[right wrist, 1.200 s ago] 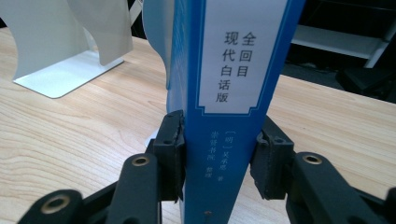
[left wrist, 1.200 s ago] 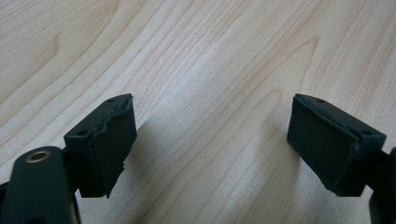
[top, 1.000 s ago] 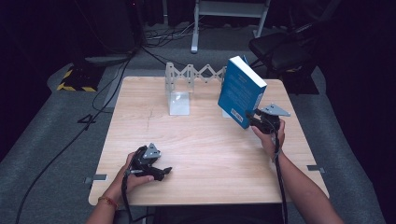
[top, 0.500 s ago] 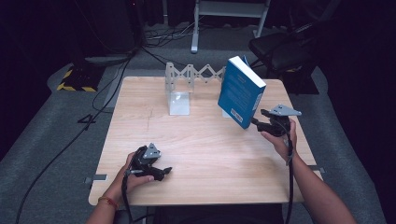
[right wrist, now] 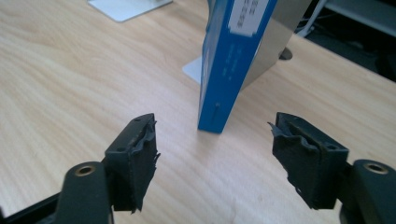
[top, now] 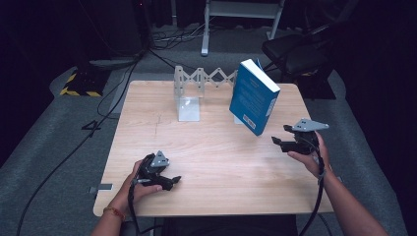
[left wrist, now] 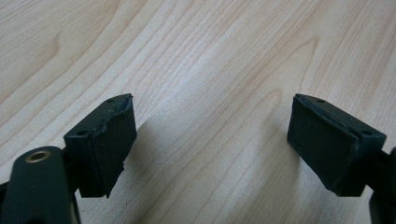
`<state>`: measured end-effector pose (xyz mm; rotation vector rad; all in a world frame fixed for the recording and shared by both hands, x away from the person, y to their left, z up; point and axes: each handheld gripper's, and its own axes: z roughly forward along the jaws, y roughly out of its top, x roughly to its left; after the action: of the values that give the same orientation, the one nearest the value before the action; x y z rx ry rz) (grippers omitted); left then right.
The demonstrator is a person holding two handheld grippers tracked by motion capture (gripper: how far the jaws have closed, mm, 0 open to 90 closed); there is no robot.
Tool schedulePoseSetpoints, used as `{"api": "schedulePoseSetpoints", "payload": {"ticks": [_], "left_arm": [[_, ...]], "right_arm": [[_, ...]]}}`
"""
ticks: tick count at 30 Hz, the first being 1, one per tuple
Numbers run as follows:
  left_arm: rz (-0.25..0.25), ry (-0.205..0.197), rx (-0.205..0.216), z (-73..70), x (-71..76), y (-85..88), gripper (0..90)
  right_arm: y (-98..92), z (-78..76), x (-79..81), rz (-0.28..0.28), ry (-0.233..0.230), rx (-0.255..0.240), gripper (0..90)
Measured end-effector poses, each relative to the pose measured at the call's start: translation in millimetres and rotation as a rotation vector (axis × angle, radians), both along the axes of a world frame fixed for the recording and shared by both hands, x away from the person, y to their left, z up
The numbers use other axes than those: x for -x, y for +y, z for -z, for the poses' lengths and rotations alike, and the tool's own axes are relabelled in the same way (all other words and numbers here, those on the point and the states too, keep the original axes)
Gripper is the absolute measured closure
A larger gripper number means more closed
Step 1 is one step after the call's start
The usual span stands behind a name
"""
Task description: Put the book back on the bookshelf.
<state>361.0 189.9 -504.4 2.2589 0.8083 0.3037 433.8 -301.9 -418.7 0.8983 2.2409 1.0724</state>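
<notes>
Two grippers on the scene, one book (top: 253, 97) in play. Blue book standing tilted at the far right of the worktop (top: 206, 167), leaning back against a metal bookend (right wrist: 275, 37), lower corner resting on the wood. Long axis running up and away, top edge tipped toward the accordion rack (top: 206, 78) at the rear. Right gripper (top: 281, 139) just beside that lower corner, apart from it, jaws having just been opening and now standing wide with nothing between them. From the right gripper view, book spine dead ahead between the two black pads (right wrist: 135, 158), a short gap of bare wood before it. Left gripper (top: 172, 181) resting low near the front left edge, well apart from the book, jaws spread over empty wood grain. Right hand (top: 307, 157) clearly the nearer one; any regrasp likely a straight push forward onto the spine, with risk of nudging the leaning book over. Second bookend (top: 189, 108) standing free, left of the book.
</notes>
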Motion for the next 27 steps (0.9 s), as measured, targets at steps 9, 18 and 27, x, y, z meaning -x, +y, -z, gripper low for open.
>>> {"api": "schedulePoseSetpoints", "payload": {"ticks": [9, 18, 27], "left_arm": [[0.0, 0.0, 0.0, 0.0, 0.0, 0.0, 16.1], [0.0, 0.0, 0.0, 0.0, 0.0, 0.0, 16.1], [0.001, 0.0, -0.001, 0.0, -0.1, 0.0, 16.0]], "right_arm": [[-18.6, 1.2, 18.1, -0.016, -0.031, 0.018, 32.3], [-40.3, 16.6, 36.7, -0.076, -0.012, 0.041, 30.9], [-82.8, 49.4, 49.4, -0.045, 0.064, 0.052, 31.6]]}}
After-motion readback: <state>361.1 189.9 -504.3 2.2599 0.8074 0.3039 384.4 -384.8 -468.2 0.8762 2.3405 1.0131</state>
